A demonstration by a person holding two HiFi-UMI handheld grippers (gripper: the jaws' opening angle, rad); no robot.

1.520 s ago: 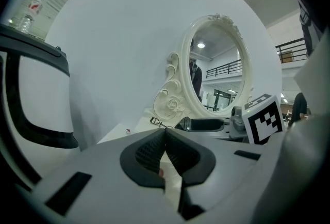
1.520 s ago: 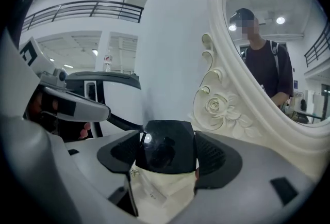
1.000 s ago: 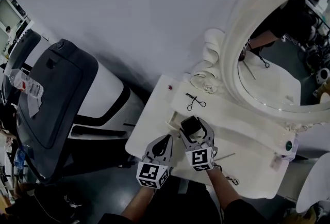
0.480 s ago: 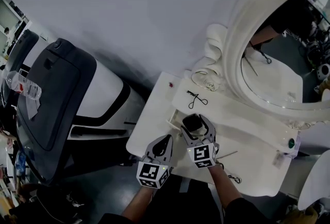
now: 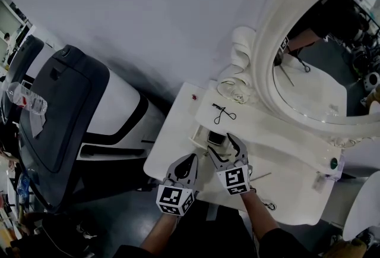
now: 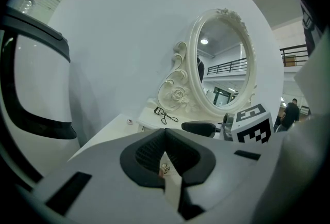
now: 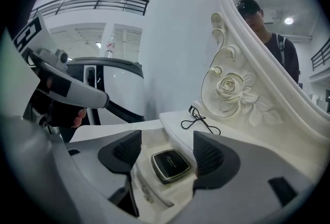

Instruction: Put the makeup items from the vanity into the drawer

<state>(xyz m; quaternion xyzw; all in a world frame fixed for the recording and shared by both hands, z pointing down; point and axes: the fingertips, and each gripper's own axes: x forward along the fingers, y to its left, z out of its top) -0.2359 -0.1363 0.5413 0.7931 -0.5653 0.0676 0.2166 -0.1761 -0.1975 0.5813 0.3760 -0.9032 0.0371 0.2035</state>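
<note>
Left gripper [image 5: 190,160], lower centre of the head view: grey moulded shell tapering to a point, with a left marker cube [image 5: 172,199] bearing black-and-white square markers. Right gripper [image 5: 224,147]: matching grey shell, with a right marker cube [image 5: 233,179] of the same pattern. Right pads [image 7: 126,149] and left pads [image 6: 149,153]: black, ribbed, rounded. Dark sleeve [image 5: 274,244] at the lower right edge.

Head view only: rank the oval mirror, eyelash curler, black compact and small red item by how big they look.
1. oval mirror, by far the largest.
2. eyelash curler and black compact: they look about alike, so I give no order between them.
3. small red item, a mere dot.
</note>
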